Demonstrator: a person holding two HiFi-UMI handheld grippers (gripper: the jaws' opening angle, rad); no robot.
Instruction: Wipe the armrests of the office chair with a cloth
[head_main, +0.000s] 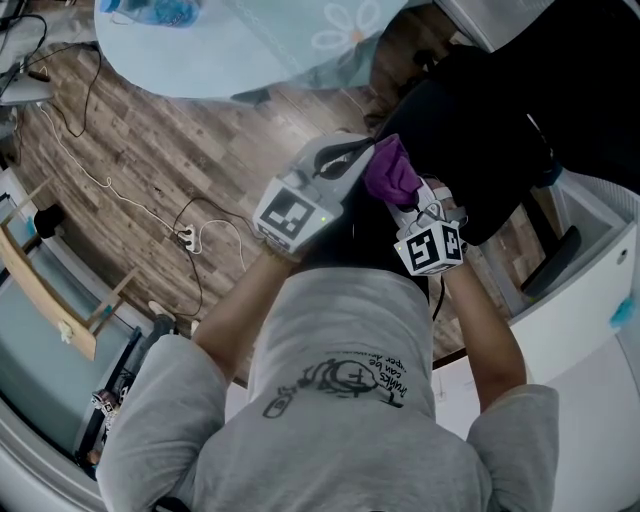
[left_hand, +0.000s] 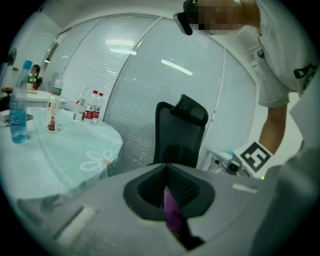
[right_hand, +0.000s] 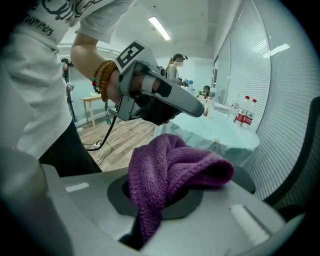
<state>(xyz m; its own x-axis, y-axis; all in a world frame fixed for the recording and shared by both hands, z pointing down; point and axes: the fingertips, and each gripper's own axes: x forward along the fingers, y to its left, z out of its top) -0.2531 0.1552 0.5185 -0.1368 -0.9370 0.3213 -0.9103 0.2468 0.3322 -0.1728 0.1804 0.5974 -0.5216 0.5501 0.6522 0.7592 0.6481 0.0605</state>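
A purple cloth (head_main: 391, 171) is held between my two grippers, close in front of the person's chest. My left gripper (head_main: 362, 162) is shut on a thin edge of the cloth (left_hand: 173, 211). My right gripper (head_main: 408, 198) is shut on the bunched bulk of the cloth (right_hand: 170, 167), which folds over its jaws. The black office chair (left_hand: 178, 131) stands just ahead, upright, with its headrest on top; in the head view the chair (head_main: 520, 120) lies to the right of the grippers. Its armrests are not clearly seen. Neither gripper touches the chair.
A round table with a pale blue cover (head_main: 250, 50) lies ahead to the left, carrying a blue bottle (left_hand: 19, 107) and several small bottles (left_hand: 90, 106). Cables and a power strip (head_main: 188, 236) trail over the wooden floor. A white cabinet (head_main: 592, 290) stands at the right.
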